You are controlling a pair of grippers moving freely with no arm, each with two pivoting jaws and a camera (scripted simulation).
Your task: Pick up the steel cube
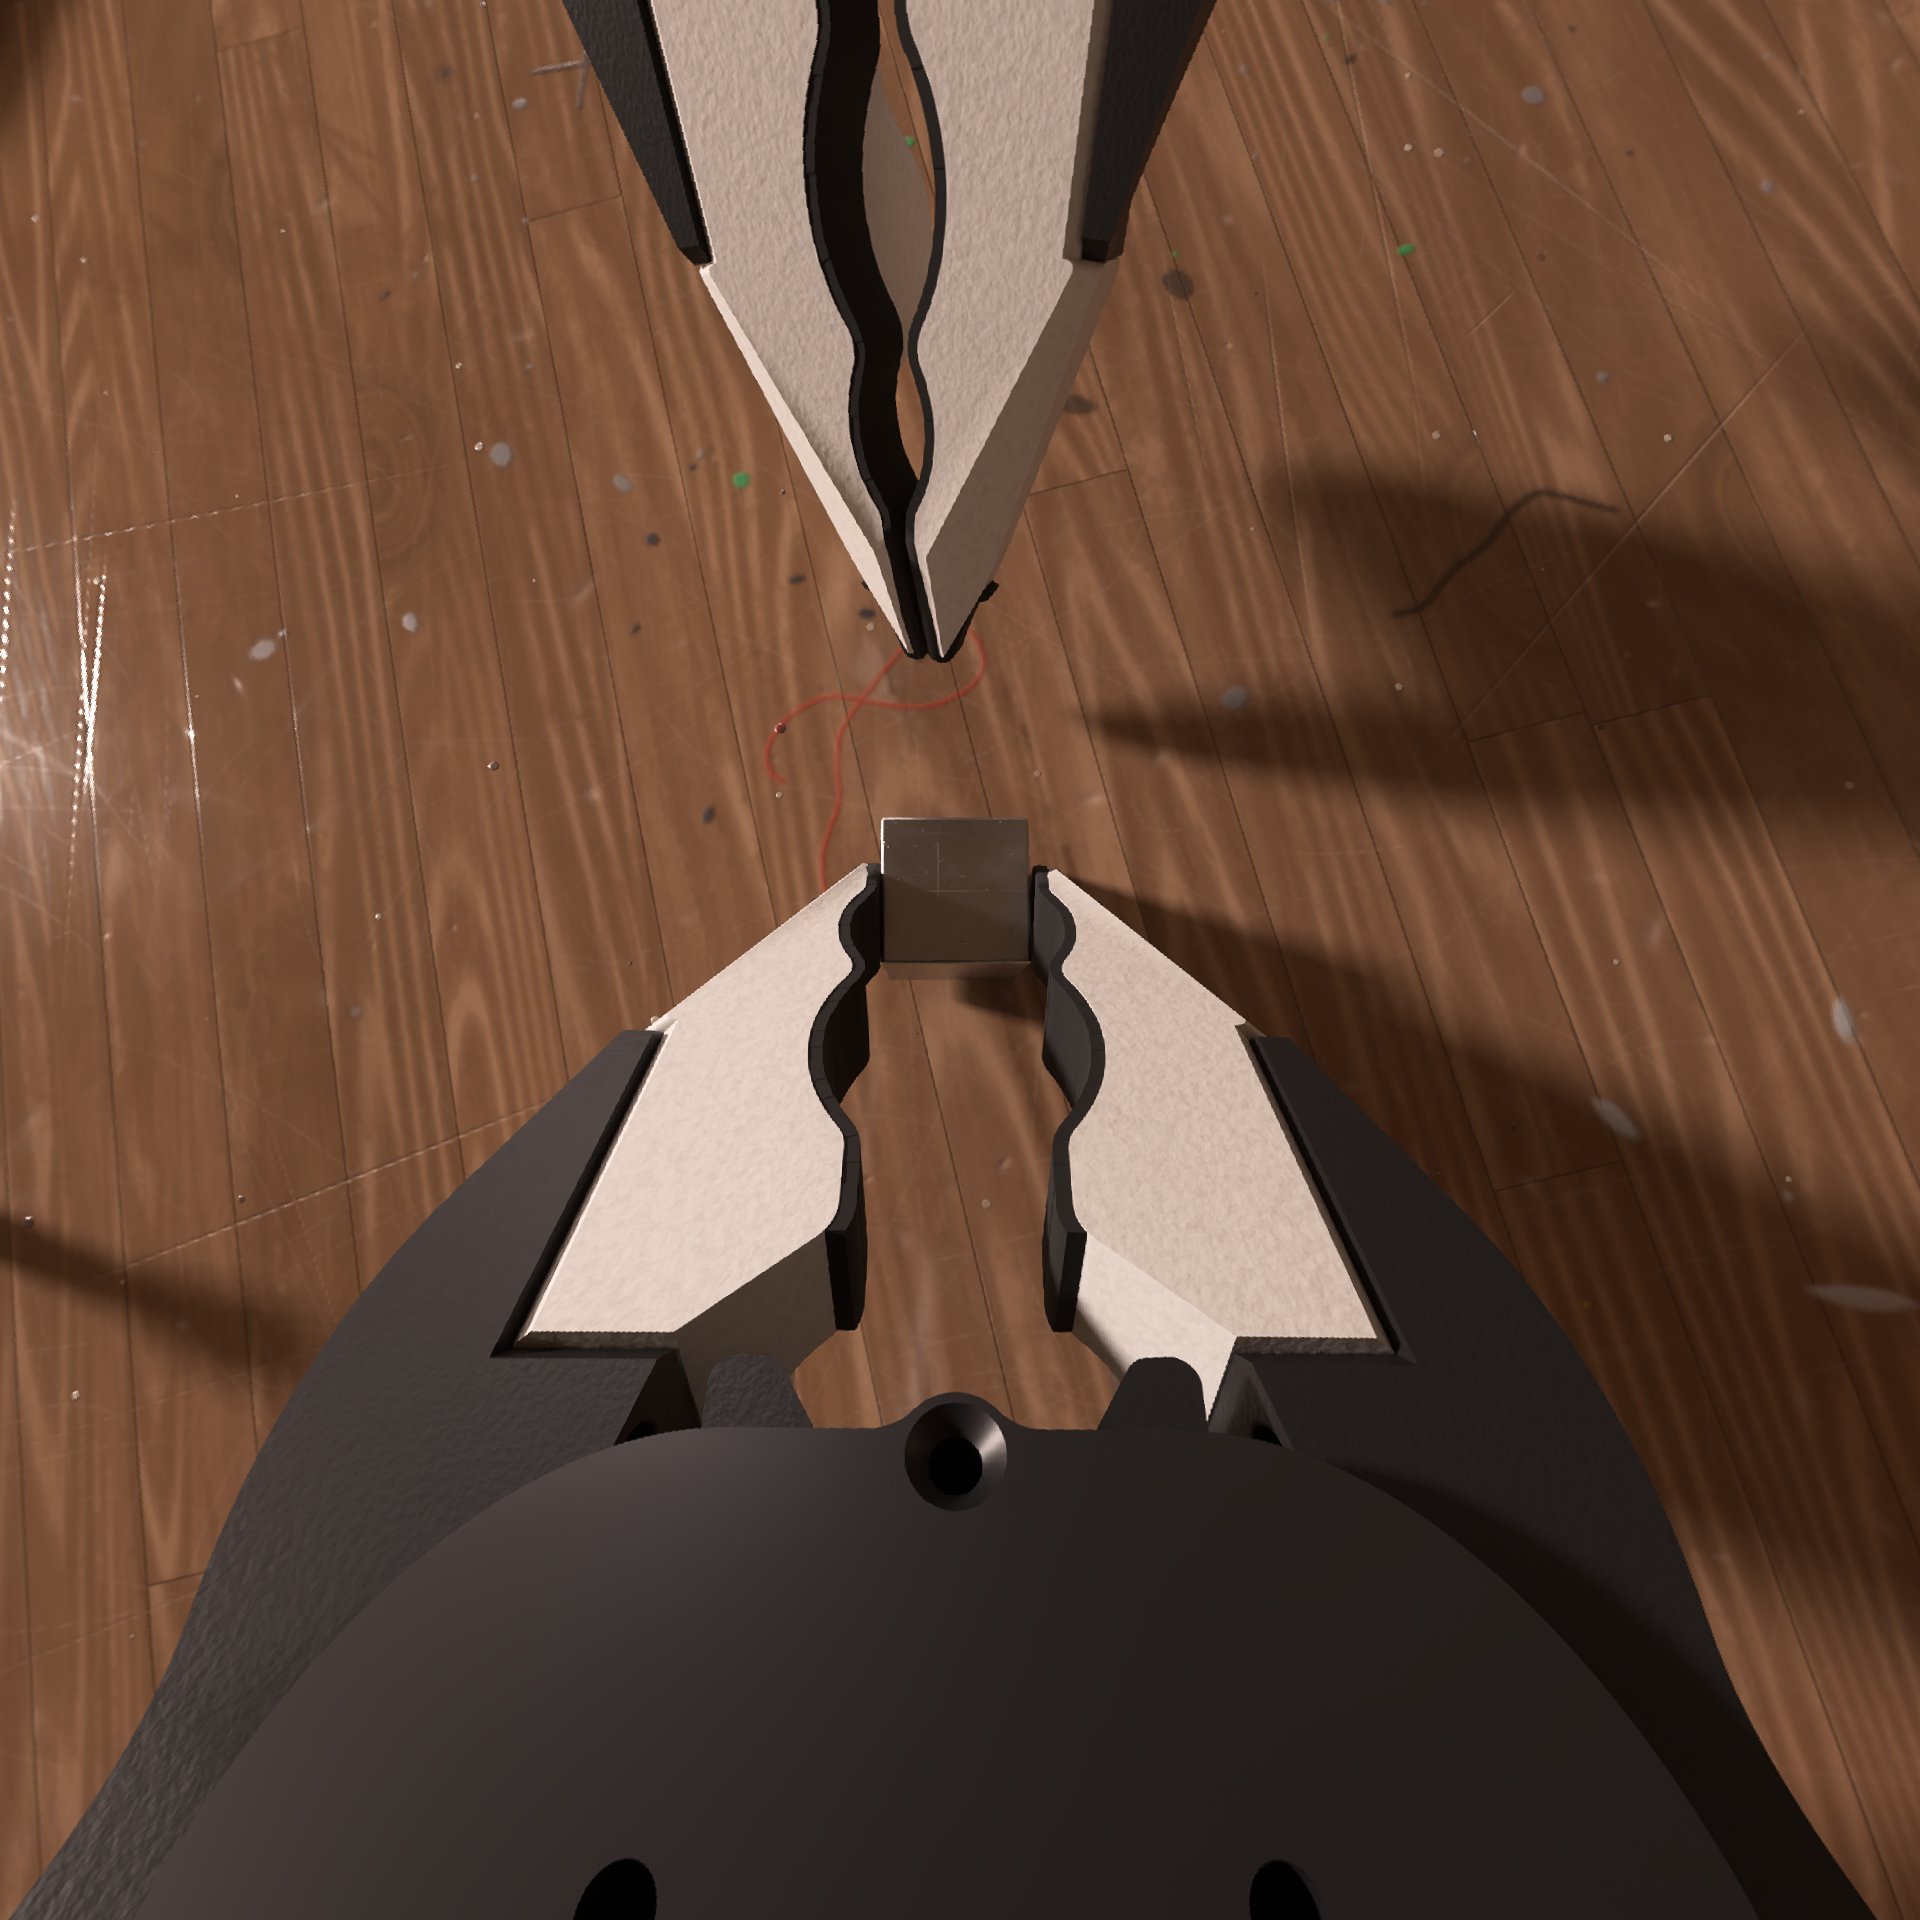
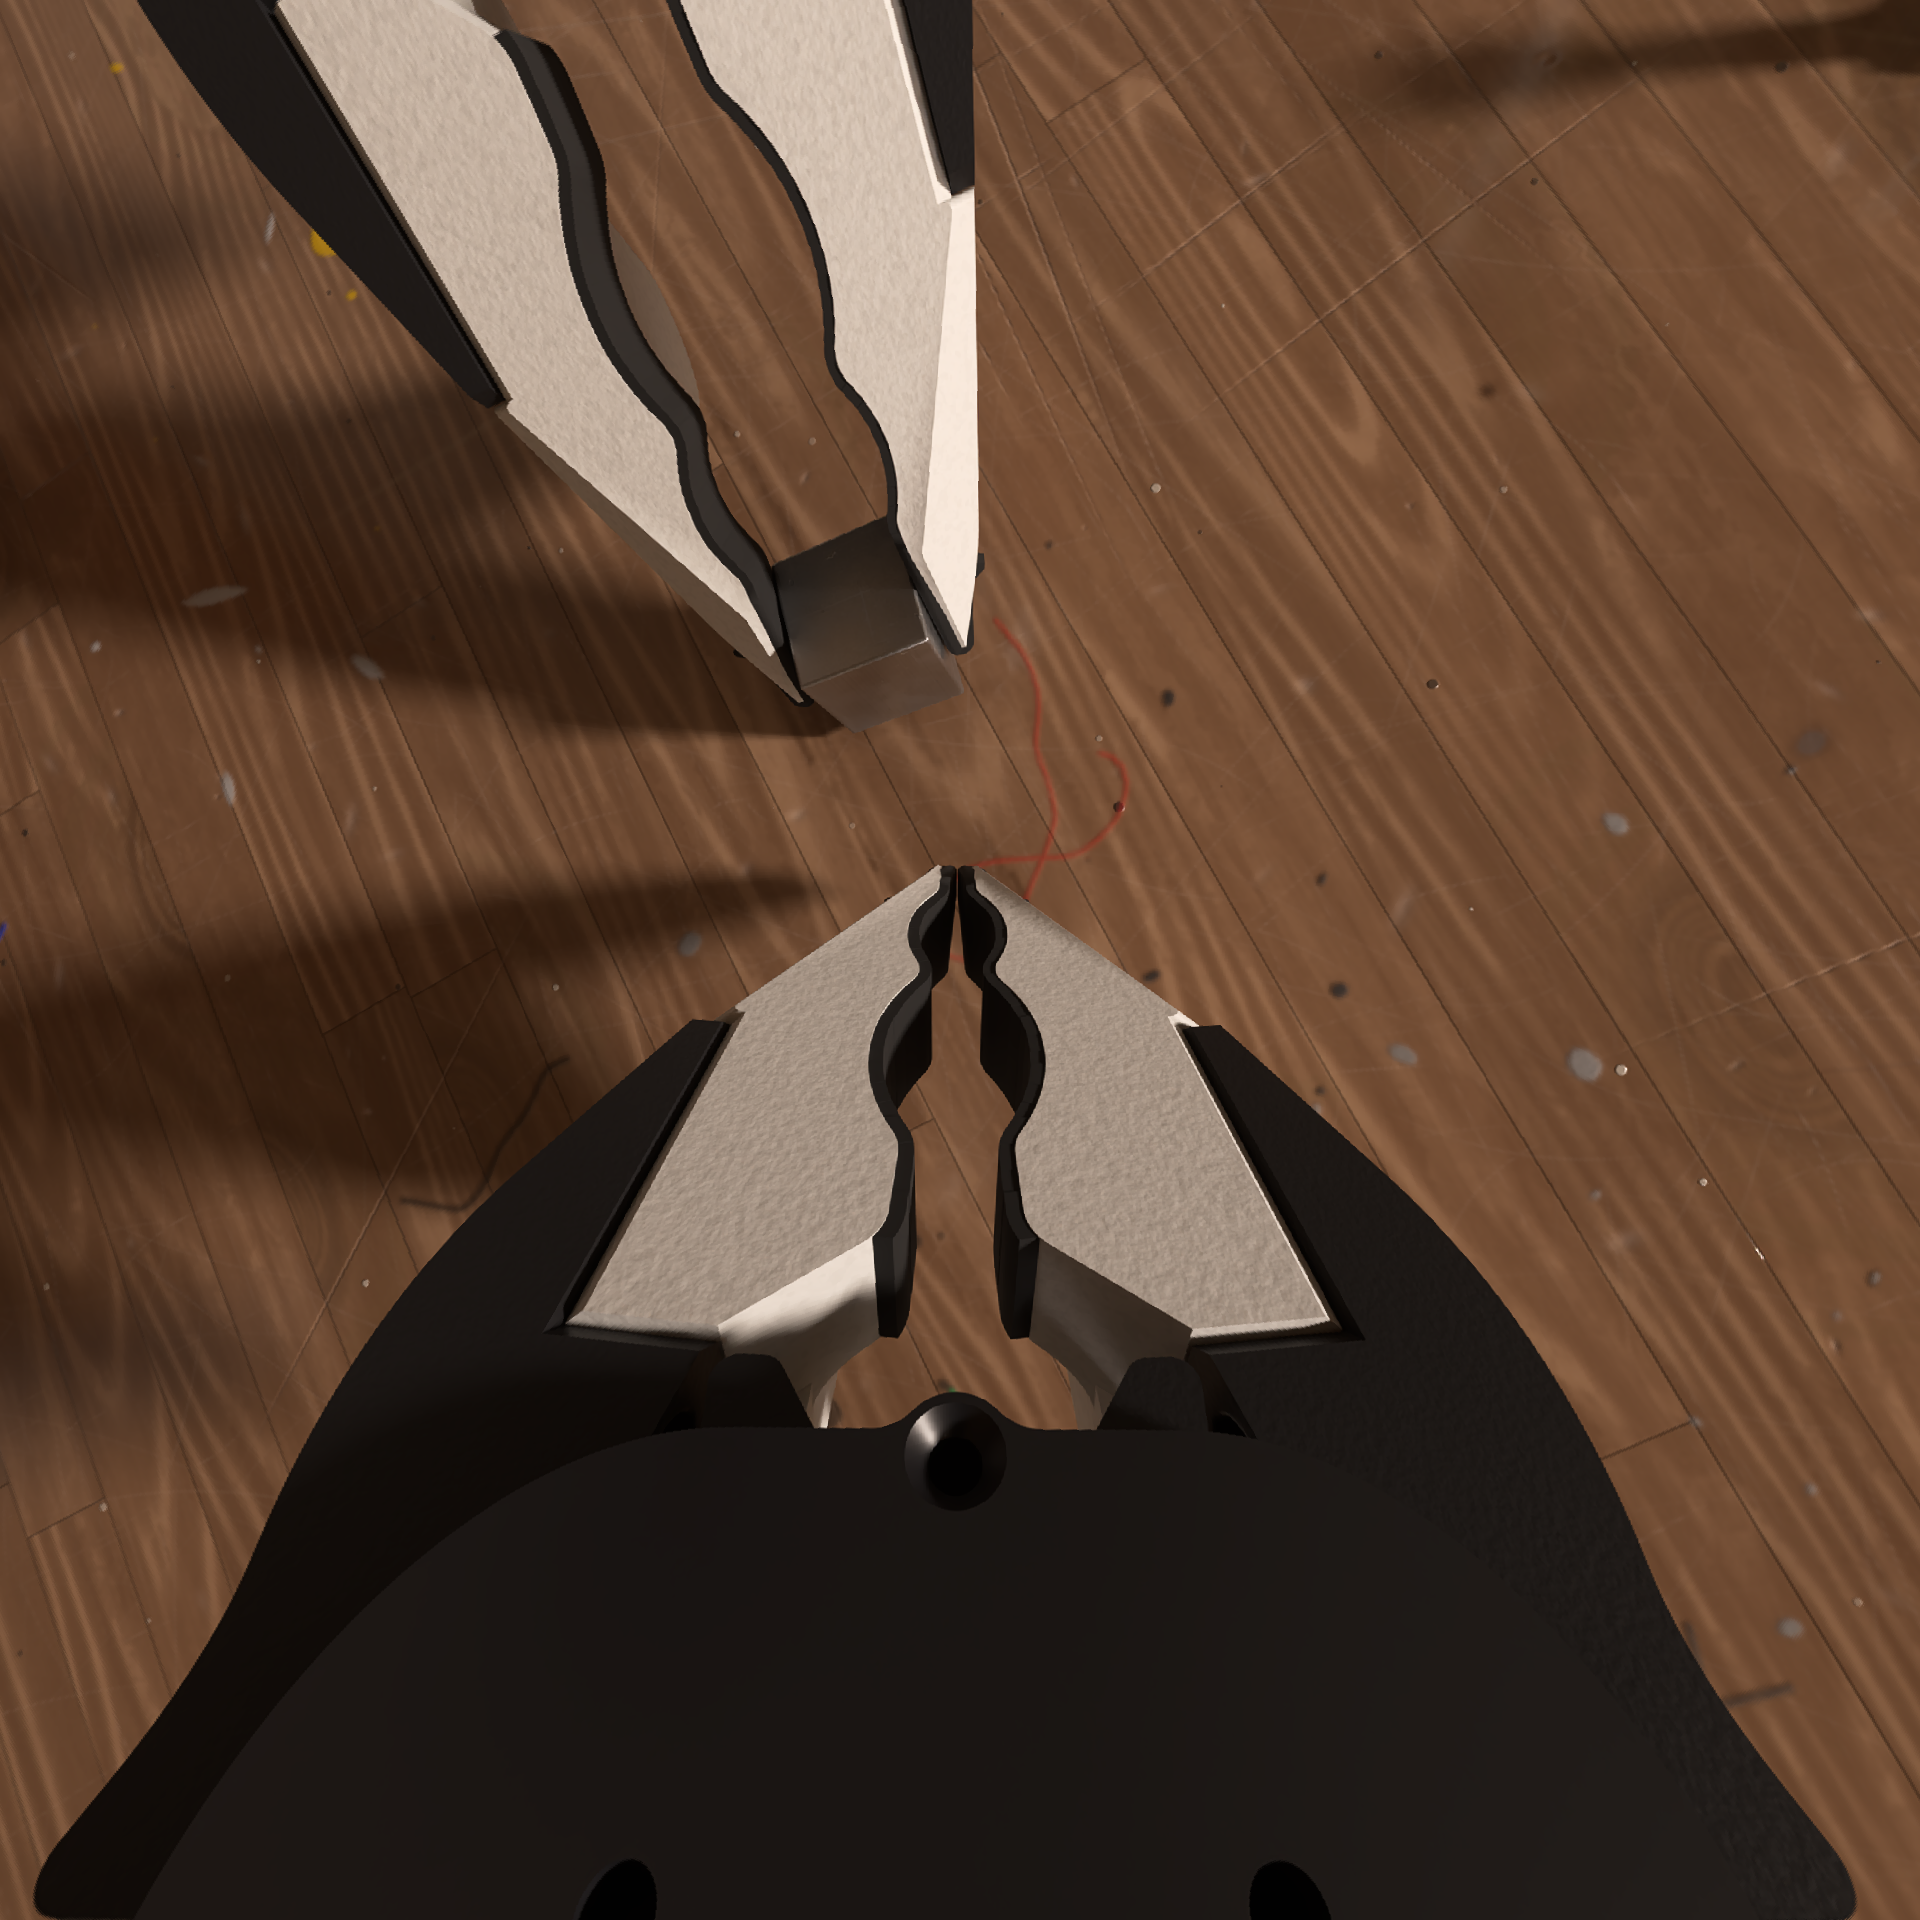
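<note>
Your left gripper (image 1: 954, 891) is pinching the steel cube (image 1: 954, 888) at its tips, your empty right gripper (image 1: 928, 652) is sitting closed at 12 o'clock, and bare wood floor (image 1: 312, 831) is lying all around.

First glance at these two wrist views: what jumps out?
The steel cube pinched between the left gripper tips at centre frame, just above the wooden floor. Straight across, the right gripper points back at it with its jaws shut on nothing, tips over a thin red thread lying between the two.
</note>
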